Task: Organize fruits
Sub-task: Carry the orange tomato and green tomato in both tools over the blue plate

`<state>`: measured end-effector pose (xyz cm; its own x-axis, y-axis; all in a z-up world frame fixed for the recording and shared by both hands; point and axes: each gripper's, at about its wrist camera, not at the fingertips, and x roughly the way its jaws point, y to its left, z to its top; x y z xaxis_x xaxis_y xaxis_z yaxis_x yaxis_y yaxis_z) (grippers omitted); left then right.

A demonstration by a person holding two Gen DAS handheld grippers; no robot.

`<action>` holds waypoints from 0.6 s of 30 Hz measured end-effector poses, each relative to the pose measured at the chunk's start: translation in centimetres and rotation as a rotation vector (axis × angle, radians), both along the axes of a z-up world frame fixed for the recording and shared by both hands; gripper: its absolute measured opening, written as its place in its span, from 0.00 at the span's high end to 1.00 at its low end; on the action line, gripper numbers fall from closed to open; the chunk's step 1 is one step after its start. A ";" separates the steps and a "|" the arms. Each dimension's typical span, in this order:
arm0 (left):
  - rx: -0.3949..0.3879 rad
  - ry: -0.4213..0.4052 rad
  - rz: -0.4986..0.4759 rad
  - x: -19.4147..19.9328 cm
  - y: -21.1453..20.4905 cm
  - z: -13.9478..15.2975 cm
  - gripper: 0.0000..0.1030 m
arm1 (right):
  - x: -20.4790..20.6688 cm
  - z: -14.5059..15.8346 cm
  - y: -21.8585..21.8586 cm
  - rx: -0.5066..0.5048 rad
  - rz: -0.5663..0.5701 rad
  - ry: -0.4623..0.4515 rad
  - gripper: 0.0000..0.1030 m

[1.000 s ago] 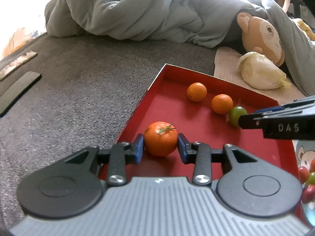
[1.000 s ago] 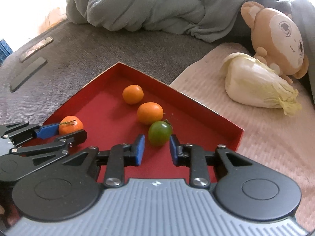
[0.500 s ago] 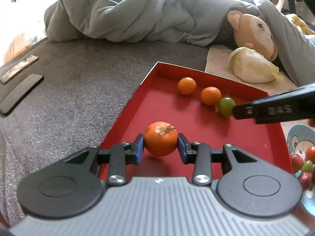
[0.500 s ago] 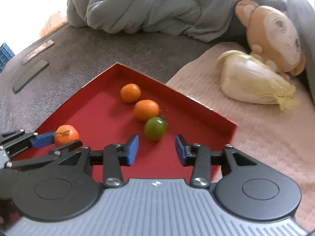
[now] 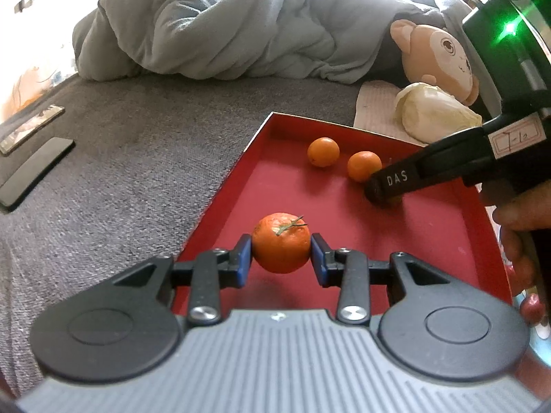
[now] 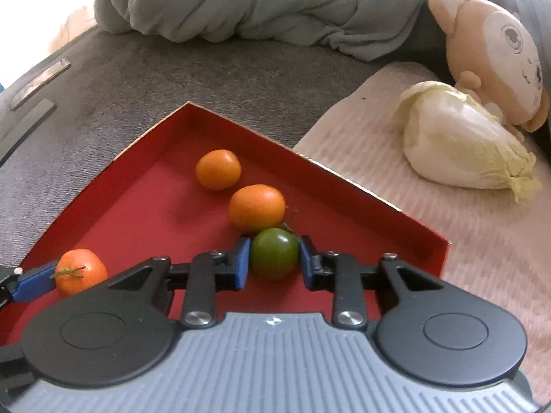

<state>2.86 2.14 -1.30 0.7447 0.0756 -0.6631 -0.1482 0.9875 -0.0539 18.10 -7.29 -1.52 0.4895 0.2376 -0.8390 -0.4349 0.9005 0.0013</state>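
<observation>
A red tray [image 5: 430, 237] lies on a grey bed cover. My left gripper [image 5: 280, 258] is shut on a stemmed orange mandarin [image 5: 280, 246] over the tray's near left part; the mandarin also shows in the right wrist view [image 6: 81, 270]. My right gripper [image 6: 273, 258] has its blue pads closed against a green tomato [image 6: 273, 256] in the tray [image 6: 137, 186]. Two small oranges sit in a row toward the tray's far corner: one [image 6: 256, 208] just beyond the tomato, one [image 6: 217, 169] farther. In the left wrist view the right gripper [image 5: 382, 192] hides the tomato.
A pale cabbage [image 6: 465, 148] lies on a cream towel [image 6: 447, 241] right of the tray, with a monkey plush [image 6: 492, 55] behind it. A grey-blue duvet [image 5: 241, 27] is heaped at the back. A dark phone [image 5: 34, 172] lies far left.
My right gripper opened around the green tomato half a second ago, then moved forward and closed on it. My left gripper kept its hold on the mandarin and drew back slightly.
</observation>
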 end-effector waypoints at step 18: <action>0.025 -0.015 -0.048 -2.1 -2.2 1.3 0.62 | -6.2 5.1 -4.4 0.027 0.064 -0.002 0.67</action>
<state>0.79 -0.03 -0.04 0.7576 0.0563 -0.6503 -0.1004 0.9945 -0.0308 11.92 -11.73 3.60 0.4745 0.2912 -0.8307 -0.4916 0.8705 0.0243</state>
